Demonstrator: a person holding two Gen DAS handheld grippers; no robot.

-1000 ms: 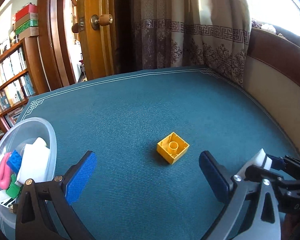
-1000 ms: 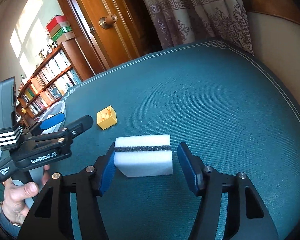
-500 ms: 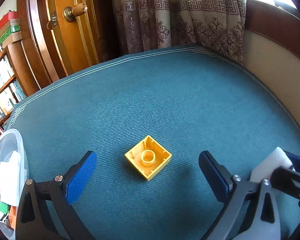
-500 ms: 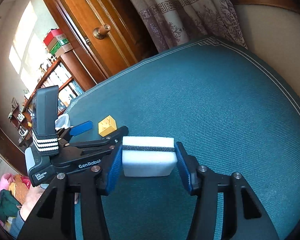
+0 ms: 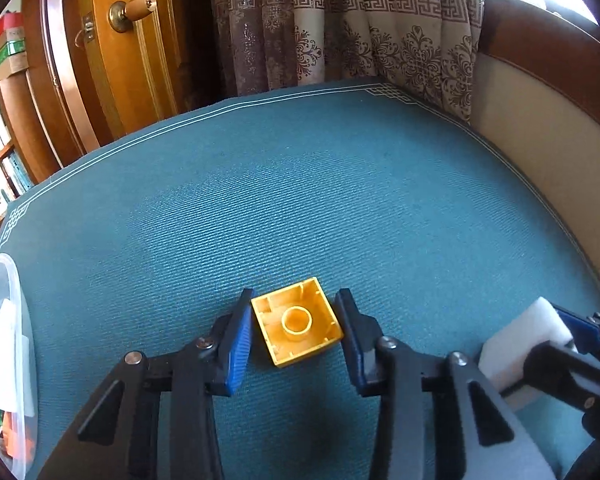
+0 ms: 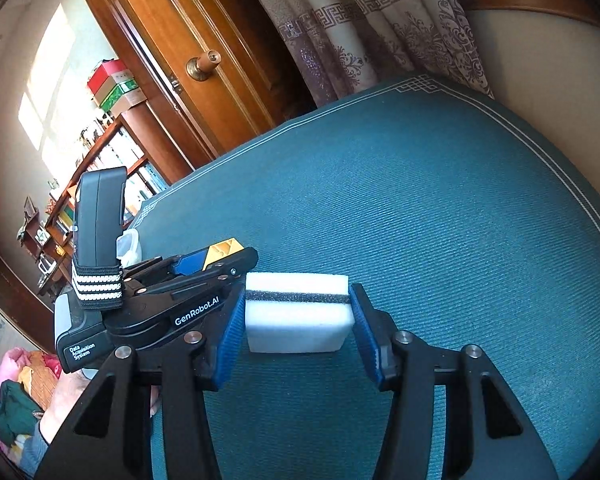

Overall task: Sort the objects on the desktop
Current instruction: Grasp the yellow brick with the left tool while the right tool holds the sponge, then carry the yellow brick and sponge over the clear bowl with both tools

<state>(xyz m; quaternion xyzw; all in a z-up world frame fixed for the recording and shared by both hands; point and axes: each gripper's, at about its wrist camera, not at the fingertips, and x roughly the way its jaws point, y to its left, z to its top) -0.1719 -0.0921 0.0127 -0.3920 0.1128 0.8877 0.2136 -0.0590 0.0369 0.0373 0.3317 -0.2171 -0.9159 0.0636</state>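
A yellow toy brick (image 5: 298, 326) lies upside down on the teal tablecloth (image 5: 300, 200). My left gripper (image 5: 296, 300) has its blue pads against the brick's two sides. From the right wrist view the same left gripper (image 6: 224, 255) shows with a sliver of the yellow brick (image 6: 225, 249) between its fingers. My right gripper (image 6: 298, 312) is shut on a white sponge (image 6: 296, 328) with a dark stripe, pads touching both ends. That sponge (image 5: 524, 340) appears at the lower right of the left wrist view.
A clear plastic tub (image 5: 8, 280) holding several sorted items stands at the table's left edge, also seen as the tub (image 6: 130, 242) behind the left gripper. A wooden door (image 5: 132, 60), curtain (image 5: 340, 40) and padded seat back (image 5: 540, 128) border the table.
My left gripper moved forward over the yellow brick and its jaws narrowed from wide open onto it. The right gripper's pads drew in against the sponge.
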